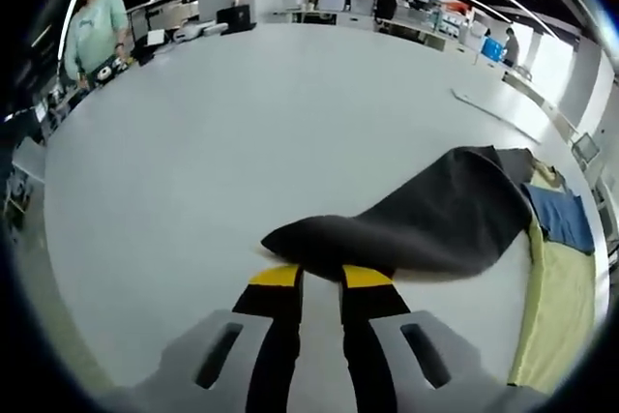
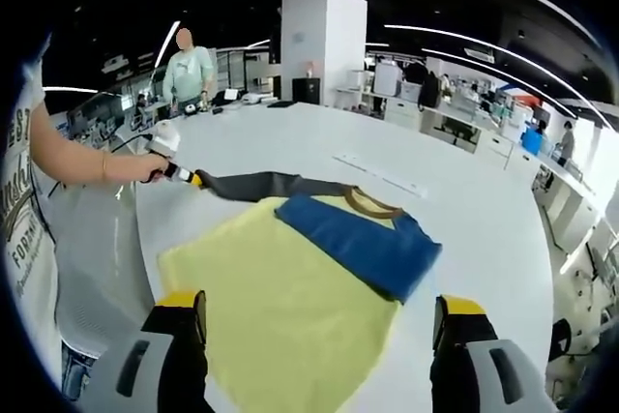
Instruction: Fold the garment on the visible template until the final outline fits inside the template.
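left gripper: jaws closed on the dark sleeve of the garment, holding it raised and stretched out over the white table. right gripper: jaws wide apart, holding nothing, above the yellow template. the blue body of the garment lies folded across the template's far edge. a person stands at the table's far side.

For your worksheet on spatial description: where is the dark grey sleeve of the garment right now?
In the left gripper view the dark grey sleeve is pinched in the left gripper, lifted above the white table, left of the yellow template.
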A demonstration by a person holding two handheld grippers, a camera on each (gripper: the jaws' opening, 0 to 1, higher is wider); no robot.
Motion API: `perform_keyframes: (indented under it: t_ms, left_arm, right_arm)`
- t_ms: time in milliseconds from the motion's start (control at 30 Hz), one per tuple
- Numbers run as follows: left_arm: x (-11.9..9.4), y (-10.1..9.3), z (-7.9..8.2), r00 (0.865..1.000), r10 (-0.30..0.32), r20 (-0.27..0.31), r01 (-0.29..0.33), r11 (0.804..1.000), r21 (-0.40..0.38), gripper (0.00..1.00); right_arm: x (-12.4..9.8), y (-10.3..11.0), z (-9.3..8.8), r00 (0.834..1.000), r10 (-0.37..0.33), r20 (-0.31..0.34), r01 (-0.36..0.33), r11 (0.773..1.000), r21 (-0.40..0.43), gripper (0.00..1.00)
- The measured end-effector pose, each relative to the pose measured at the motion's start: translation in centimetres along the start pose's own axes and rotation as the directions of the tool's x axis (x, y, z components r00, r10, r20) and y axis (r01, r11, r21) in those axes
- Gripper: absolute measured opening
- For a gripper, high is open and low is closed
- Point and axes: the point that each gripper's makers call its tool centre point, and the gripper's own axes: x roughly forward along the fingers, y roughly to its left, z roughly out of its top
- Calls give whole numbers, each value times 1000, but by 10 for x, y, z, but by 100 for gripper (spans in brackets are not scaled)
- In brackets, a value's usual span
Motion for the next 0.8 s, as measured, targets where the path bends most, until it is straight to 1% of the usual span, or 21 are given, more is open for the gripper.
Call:
perform_keyframes:
  t_ms: [100,133,167,200,233,333,500,567,700,800]
  left_arm:
    - [1,-1,1,1000,6,2,-6,1000,6,11]
    - [2,-2,1,1000,3,5,-3,1000,-2,8]
    - [1,-8,0,1000,-21,4,21,999,-46,3]
    - [0,-15,2,998,-55,8,55,996,-65,0]
    - [-1,-8,3,1000,-17,12,18,997,-82,0]
    - [-1,-7,3,1000,-23,5,24,995,-101,0]
    - [1,-5,4,999,-45,-8,44,993,-105,0]
    - [1,-6,4,998,-58,-12,56,993,-100,0]
    - [0,-5,3,997,-78,-24,76,994,-74,0]
    - [-4,0,7,996,-86,-15,85,995,-51,0]
  right_arm:
    - [0,-2,0,1000,-5,-2,5,1000,-3,96]
    - [0,-2,0,1000,-5,-3,5,1000,-5,96]
    - [0,-2,0,1000,-6,-4,6,1000,-4,96]
    - [0,-3,-1,1000,-7,-5,7,1000,-3,96]
    - [0,-3,-1,1000,-9,-6,9,1000,-3,96]
    - [0,-5,-4,1000,-14,-10,14,1000,1,95]
    - [-1,-7,-6,1000,-17,-16,17,1000,4,95]
    - [-1,-6,-4,1000,-15,-8,15,1000,7,95]
    - [-2,-6,-1,1000,-12,5,12,1000,5,95]
    - [-3,-6,-1,1000,-14,3,14,1000,6,95]
